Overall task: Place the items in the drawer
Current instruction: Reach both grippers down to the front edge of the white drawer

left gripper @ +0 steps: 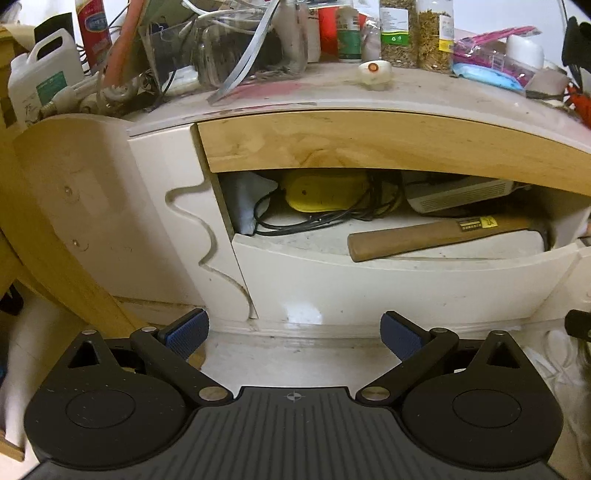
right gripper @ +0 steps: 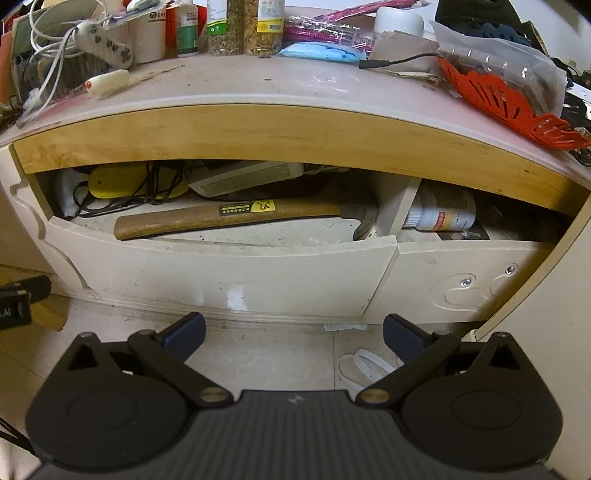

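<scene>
- The left gripper (left gripper: 294,338) hangs low before a cream cabinet, its blue-padded fingers (left gripper: 187,332) spread wide and holding nothing, the tiled floor showing between them.
- The right gripper (right gripper: 293,338) faces the same cabinet from a little further right, its fingers (right gripper: 402,339) likewise wide apart and empty.
- The drawer (right gripper: 221,273) stands pulled out under a curved wooden rail (left gripper: 369,144), its cream front panel just beyond both grippers.
- Inside the drawer, a wooden-handled hammer (right gripper: 221,218) lies lengthwise near the front edge, a yellow-and-black label on its handle and its metal head against the right-hand divider.
- Behind the hammer sit a yellow case (left gripper: 325,194), tangled black cables (left gripper: 317,219) draped across it, and a white vented box (right gripper: 247,179) tilted against the back.
- A pale bag or cloth (left gripper: 243,203) fills the drawer's left rear corner.
- Right of the divider, a second compartment holds a white bottle (right gripper: 441,212) lying on its side over a dark printed sheet.
- The worktop (right gripper: 277,86) above is crowded: jars of grain (right gripper: 240,26), a blue packet (right gripper: 321,51), a red plastic fan-shaped piece (right gripper: 506,105), a white power strip (right gripper: 105,42) and a small white object with an orange dot (left gripper: 375,72).
- A white jug (left gripper: 40,77) stands at the worktop's far left in the left wrist view.
</scene>
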Demonstrator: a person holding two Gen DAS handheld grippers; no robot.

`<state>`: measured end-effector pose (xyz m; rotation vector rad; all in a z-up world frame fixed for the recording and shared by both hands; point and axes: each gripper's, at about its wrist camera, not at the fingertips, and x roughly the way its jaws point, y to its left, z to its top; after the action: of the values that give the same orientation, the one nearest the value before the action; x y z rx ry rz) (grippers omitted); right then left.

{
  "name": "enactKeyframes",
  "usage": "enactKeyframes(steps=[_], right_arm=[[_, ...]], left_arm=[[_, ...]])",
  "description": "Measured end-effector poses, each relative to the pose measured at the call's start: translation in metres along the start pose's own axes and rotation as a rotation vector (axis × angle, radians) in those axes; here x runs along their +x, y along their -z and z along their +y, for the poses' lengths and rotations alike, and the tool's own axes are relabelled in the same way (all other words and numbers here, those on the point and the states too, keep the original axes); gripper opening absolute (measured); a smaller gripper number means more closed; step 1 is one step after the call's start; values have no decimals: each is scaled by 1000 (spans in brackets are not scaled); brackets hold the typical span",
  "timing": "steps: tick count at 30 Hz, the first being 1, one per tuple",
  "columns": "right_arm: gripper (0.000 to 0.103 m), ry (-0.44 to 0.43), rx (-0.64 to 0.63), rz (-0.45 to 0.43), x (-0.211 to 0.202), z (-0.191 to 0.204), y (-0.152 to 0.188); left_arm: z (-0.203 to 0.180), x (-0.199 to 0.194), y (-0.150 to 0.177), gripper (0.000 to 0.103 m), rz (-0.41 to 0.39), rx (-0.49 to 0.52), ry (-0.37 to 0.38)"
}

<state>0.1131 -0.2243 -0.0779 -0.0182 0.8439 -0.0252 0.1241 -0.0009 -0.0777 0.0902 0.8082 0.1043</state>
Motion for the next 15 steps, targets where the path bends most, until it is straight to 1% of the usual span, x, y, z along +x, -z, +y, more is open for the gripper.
enactKeyframes(steps=[4,15], right_arm=[[103,6,-9,2,8,-1,0],[103,10,-26,9,33,1,-1]], left_arm=[[2,6,-4,102,-3,1,12],[1,25,-9,102,-34,44,-15]])
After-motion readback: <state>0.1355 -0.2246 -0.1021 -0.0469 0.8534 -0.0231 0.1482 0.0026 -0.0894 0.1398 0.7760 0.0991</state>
